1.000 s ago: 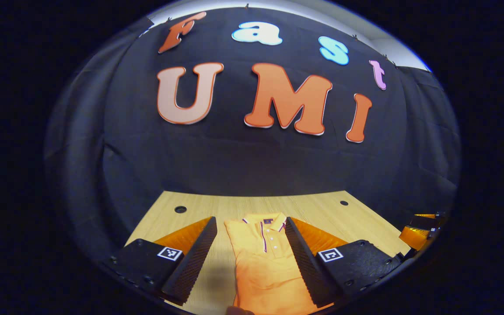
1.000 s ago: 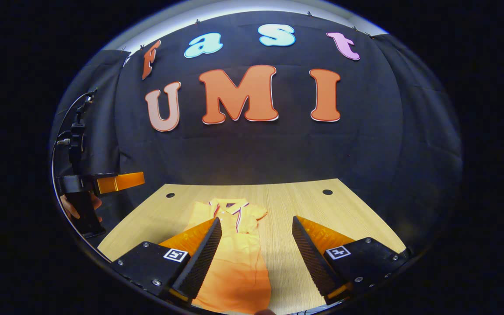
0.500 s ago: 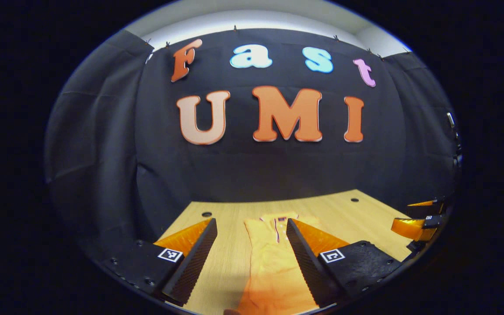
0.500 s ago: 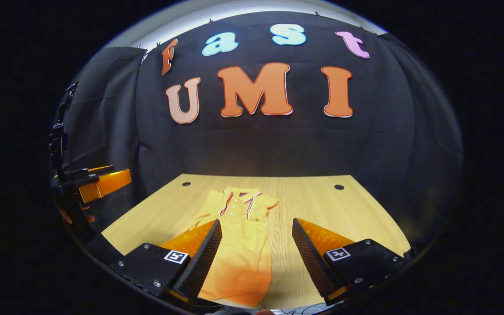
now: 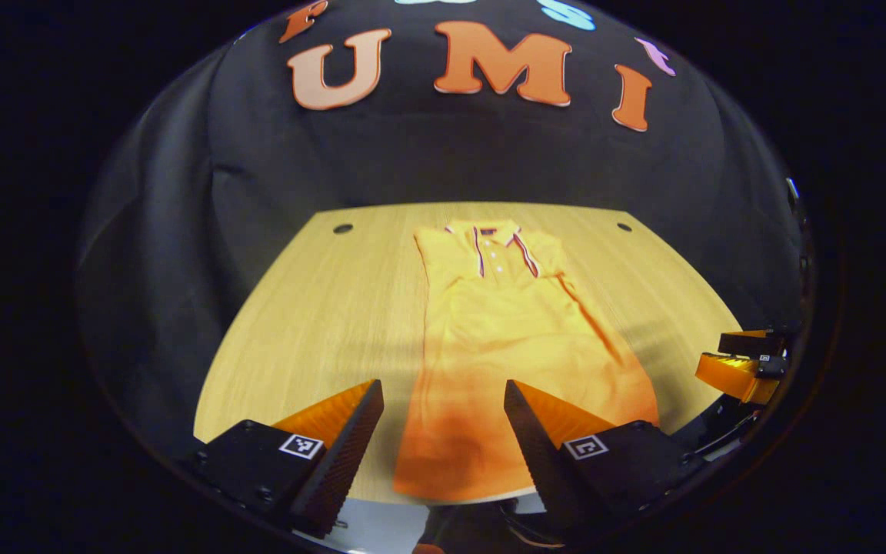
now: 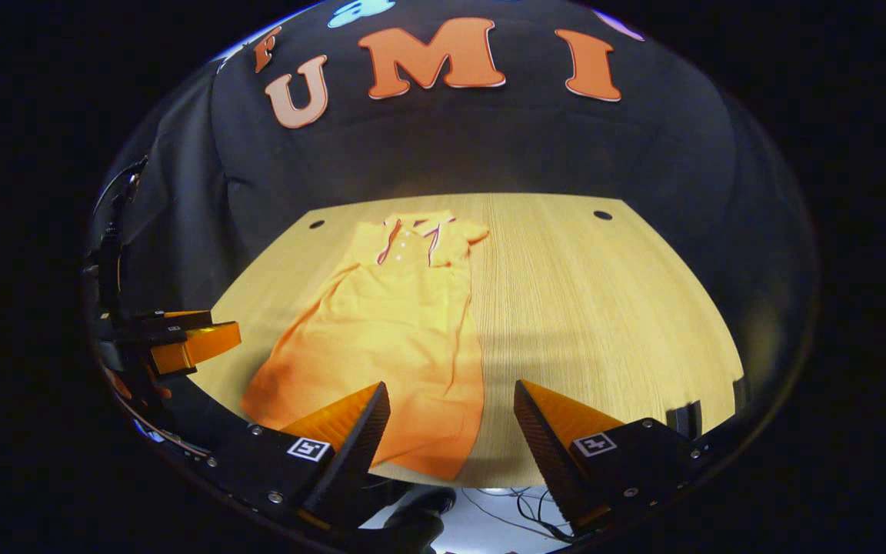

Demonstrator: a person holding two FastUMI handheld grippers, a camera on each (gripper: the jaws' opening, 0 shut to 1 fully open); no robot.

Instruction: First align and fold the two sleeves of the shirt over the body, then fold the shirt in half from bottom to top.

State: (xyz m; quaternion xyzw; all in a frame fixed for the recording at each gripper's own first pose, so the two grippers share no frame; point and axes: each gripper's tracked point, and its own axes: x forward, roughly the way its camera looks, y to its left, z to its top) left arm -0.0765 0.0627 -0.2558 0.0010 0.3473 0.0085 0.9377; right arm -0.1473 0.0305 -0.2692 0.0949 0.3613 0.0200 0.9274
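An orange polo shirt [image 5: 504,323] lies flat on the wooden table [image 5: 320,308], collar at the far end, hem near the front edge, both sleeves folded over the body. My left gripper [image 5: 443,431] hangs open above the hem's left part, nothing between its fingers. In the right gripper view the same shirt [image 6: 389,331] lies left of centre, and my right gripper [image 6: 451,431] is open above the hem's right corner, holding nothing. Each view catches the other gripper at its edge: the right gripper [image 5: 743,362] and the left gripper [image 6: 174,342].
The table [image 6: 604,308] has two small round holes [image 5: 342,228] [image 5: 624,227] near its far corners. Black cloth closes the back and sides. Below the table's front edge lie cables [image 6: 504,512] on a pale floor.
Both grippers have pulled back toward the table's front edge and tilted downward, so the whole shirt and its hem now show. Both stay open.
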